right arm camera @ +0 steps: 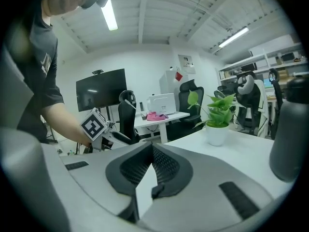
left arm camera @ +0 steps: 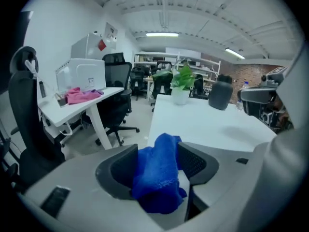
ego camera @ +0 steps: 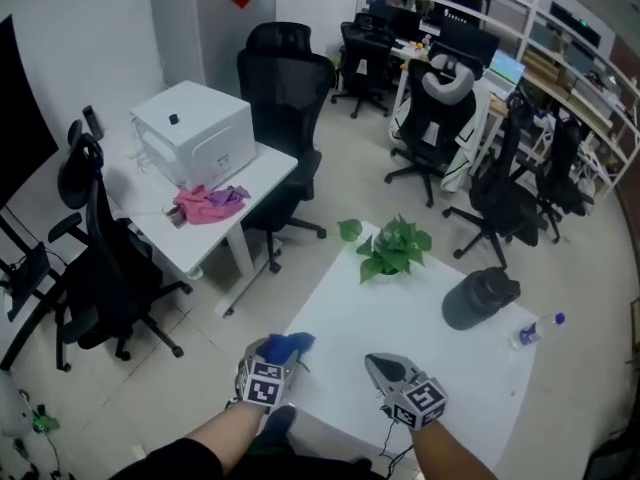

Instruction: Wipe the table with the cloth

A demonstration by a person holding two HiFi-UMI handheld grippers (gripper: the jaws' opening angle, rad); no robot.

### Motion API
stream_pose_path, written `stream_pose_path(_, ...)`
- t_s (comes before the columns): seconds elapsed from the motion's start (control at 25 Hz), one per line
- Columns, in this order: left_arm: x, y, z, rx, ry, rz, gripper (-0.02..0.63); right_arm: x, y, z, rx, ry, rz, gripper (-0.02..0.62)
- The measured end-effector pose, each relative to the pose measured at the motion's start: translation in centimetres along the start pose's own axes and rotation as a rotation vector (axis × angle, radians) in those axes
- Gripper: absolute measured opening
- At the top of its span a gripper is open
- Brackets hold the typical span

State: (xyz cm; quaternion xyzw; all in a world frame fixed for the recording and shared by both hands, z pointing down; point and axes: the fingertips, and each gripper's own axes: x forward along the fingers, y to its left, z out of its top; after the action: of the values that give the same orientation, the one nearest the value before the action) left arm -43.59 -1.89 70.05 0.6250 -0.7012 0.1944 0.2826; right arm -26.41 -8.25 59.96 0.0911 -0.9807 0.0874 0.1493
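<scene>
A bunched blue cloth [left arm camera: 158, 175] sits clamped between the jaws of my left gripper [left arm camera: 157, 166], which hangs over the near left corner of the white table [ego camera: 400, 313]. From the head view the blue cloth [ego camera: 287, 346] pokes out ahead of the left gripper [ego camera: 272, 365]. My right gripper [ego camera: 385, 370] hovers over the table's near edge, its jaws closed tip to tip with nothing in them. In the right gripper view the right gripper [right arm camera: 148, 154] points across the table toward the left hand's marker cube [right arm camera: 95, 126].
On the table stand a potted plant [ego camera: 392, 251], a dark grey jug [ego camera: 480, 298] and a water bottle [ego camera: 535, 330]. A second white desk [ego camera: 200, 223] to the left carries a white box and a pink cloth [ego camera: 208, 204]. Black office chairs stand around.
</scene>
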Motion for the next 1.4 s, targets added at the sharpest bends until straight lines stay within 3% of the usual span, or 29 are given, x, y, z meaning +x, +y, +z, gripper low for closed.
stream_pose_path(0.16, 2.1, -0.6, -1.5, 0.05, 0.072, 0.003, 0.257, 0.2, -0.1, -0.5, 0.002, 0.014, -0.001, 0.012)
stream_pose_path(0.28, 2.6, -0.5, -2.1, 0.182, 0.095, 0.043, 0.166, -0.3, -0.4, -0.7, 0.006, 0.012, -0.012, 0.012)
stream_pose_path(0.4, 2.7, -0.8, -2.0, 0.262, 0.135, 0.027, 0.1, -1.4, -0.8, -0.8, 0.018, 0.003, -0.03, 0.012)
stream_pose_path(0.52, 2.6, -2.0, -0.9, 0.318, 0.196, 0.005, 0.089, -3.5, -1.3, -0.8, 0.036, -0.003, -0.062, 0.012)
stream_pose_path(0.6, 3.1, -4.1, 1.2, 0.371, 0.185, -0.021, 0.089, -5.4, -1.9, -1.0, 0.053, -0.014, -0.092, 0.012)
stream_pose_path(0.92, 7.5, -18.2, 8.2, 0.545, 0.102, -0.197, 0.089, -14.5, -4.8, -3.3, 0.11, -0.057, -0.265, 0.012)
stream_pose_path(1.16, 9.3, -32.9, 8.8, 0.706, 0.089, -0.337, 0.089, -25.7, -6.7, -6.0, 0.161, -0.087, -0.438, 0.012)
stream_pose_path(1.4, 10.9, -48.1, 7.9, 0.838, 0.081, -0.42, 0.089, -36.9, -7.2, -10.1, 0.219, -0.102, -0.586, 0.012)
